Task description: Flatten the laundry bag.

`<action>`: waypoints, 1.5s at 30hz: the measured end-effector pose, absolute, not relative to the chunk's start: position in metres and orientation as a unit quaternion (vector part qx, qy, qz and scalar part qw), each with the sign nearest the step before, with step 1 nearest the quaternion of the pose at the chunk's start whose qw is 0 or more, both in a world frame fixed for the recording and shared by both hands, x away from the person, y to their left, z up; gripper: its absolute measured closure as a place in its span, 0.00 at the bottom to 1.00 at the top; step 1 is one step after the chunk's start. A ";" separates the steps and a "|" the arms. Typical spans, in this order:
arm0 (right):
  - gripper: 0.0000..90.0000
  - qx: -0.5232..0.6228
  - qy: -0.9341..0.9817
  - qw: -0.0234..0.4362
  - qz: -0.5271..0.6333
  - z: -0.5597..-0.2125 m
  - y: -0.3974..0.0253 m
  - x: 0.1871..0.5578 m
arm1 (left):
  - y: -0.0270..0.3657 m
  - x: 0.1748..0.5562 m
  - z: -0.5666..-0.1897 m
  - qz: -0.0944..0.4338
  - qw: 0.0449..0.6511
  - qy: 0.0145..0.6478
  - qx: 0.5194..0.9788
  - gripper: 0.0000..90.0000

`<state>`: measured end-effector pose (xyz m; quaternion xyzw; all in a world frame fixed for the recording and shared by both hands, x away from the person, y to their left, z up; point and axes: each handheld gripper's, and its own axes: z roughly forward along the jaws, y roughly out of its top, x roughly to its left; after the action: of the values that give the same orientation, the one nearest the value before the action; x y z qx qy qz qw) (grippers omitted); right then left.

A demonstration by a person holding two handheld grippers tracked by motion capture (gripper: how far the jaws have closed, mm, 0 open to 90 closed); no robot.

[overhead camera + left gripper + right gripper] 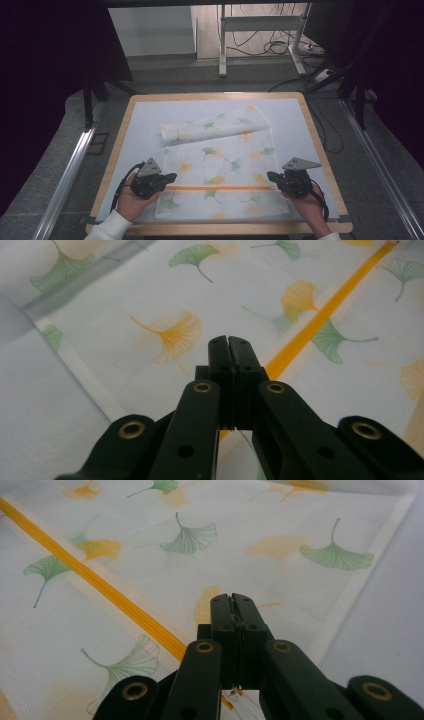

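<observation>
Both my grippers, left (170,177) & right (270,176), clamp the cloth (220,160) at opposite ends of its orange stripe (220,188), stripe running L-R betw. them.

Cloth (220,165) on table (115,150), far edge folded; 2 grippers flank near corners.

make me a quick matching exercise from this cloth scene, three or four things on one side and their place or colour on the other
Things:
1. left tongs
2. right tongs
3. stripe
4. folded-over part of the cloth

Descriptions:
A. orange, running across the cloth between both tongs
B. far end of the cloth, lying at a slant
C. at the cloth's left edge
D. at the cloth's right edge

Pairs: 1-C, 2-D, 3-A, 4-B
</observation>
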<state>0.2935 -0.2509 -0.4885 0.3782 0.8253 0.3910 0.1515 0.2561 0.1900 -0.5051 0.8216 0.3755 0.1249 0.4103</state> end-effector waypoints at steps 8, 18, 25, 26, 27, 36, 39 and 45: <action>0.98 0.336 0.845 0.137 0.393 -0.478 -0.203 0.307 | 0.191 0.252 -0.513 0.118 0.400 0.379 0.826 0.99; 0.98 0.295 0.866 0.101 0.391 -0.473 -0.120 0.343 | 0.184 0.249 -0.518 0.120 0.390 0.364 0.837 0.99; 0.98 0.269 0.881 0.096 0.378 -0.478 -0.061 0.372 | 0.185 0.251 -0.520 0.116 0.380 0.361 0.844 0.99; 0.98 0.272 0.880 0.092 0.379 -0.479 -0.049 0.383 | 0.186 0.252 -0.521 0.115 0.377 0.363 0.844 0.99; 0.98 0.272 0.880 0.092 0.379 -0.480 -0.044 0.389 | 0.186 0.252 -0.522 0.115 0.374 0.364 0.845 0.99; 0.98 0.277 0.886 0.088 0.360 -0.498 -0.012 0.424 | 0.185 0.256 -0.525 0.110 0.367 0.365 0.848 0.99; 0.98 0.277 0.889 0.087 0.353 -0.503 -0.008 0.430 | 0.184 0.257 -0.525 0.109 0.366 0.364 0.850 0.99; 0.98 0.274 0.893 0.086 0.346 -0.513 0.006 0.446 | 0.186 0.260 -0.525 0.107 0.369 0.368 0.846 0.99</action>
<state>0.4464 0.0061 -0.5135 0.2735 0.8934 0.3458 0.0865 0.2598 0.1856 -0.5249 0.8465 0.3682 0.1071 0.3694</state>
